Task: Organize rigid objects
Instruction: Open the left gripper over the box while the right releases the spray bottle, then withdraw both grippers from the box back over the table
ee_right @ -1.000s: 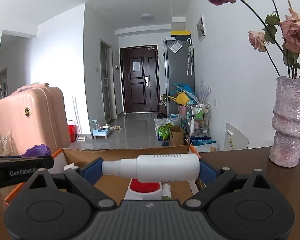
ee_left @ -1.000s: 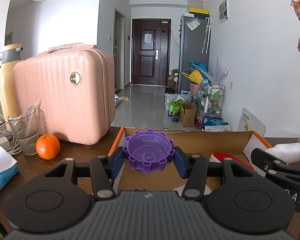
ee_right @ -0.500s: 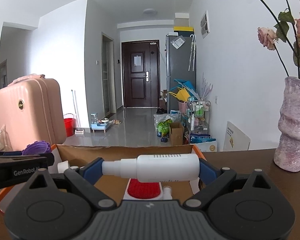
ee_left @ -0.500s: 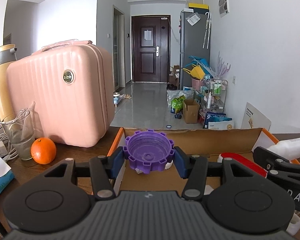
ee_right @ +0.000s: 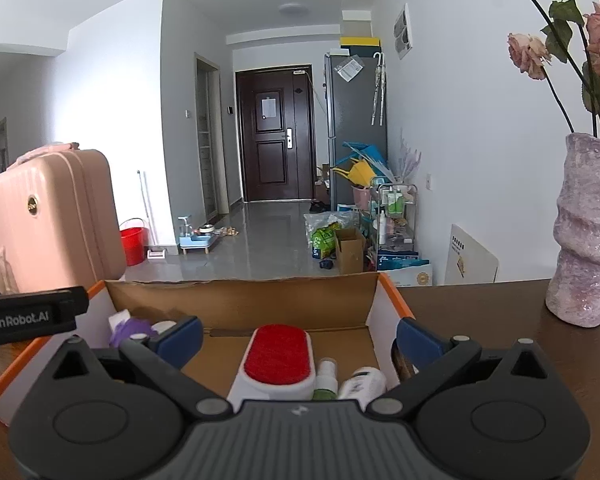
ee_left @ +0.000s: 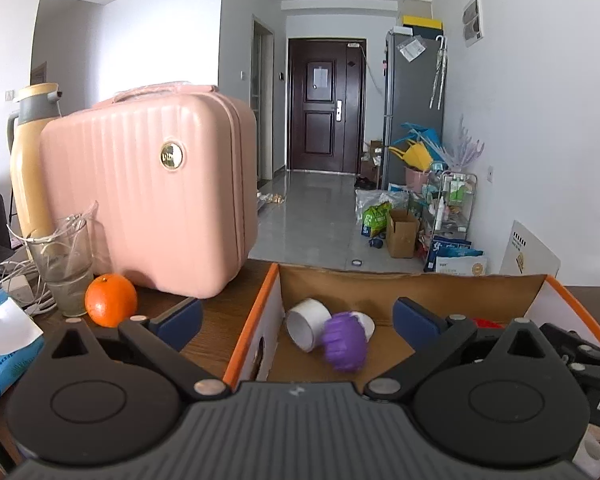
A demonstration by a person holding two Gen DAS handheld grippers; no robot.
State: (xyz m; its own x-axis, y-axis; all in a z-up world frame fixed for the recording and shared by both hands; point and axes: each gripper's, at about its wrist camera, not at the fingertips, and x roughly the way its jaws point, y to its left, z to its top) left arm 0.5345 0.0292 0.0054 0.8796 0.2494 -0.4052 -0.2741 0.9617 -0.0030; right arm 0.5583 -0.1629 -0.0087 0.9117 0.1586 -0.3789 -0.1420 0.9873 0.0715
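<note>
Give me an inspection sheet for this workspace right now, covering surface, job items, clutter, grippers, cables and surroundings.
Surface: dark wooden table.
Job's things: cardboard box holds purple cap, white tube, red lint brush, white bottle, small spray bottle.
Clutter: pink case, orange, glass, thermos, tissue pack, vase.
Grippers: left gripper open, empty; right gripper open, empty.
Cables: white cords beside glass.
Surroundings: hallway, dark door, fridge.
</note>
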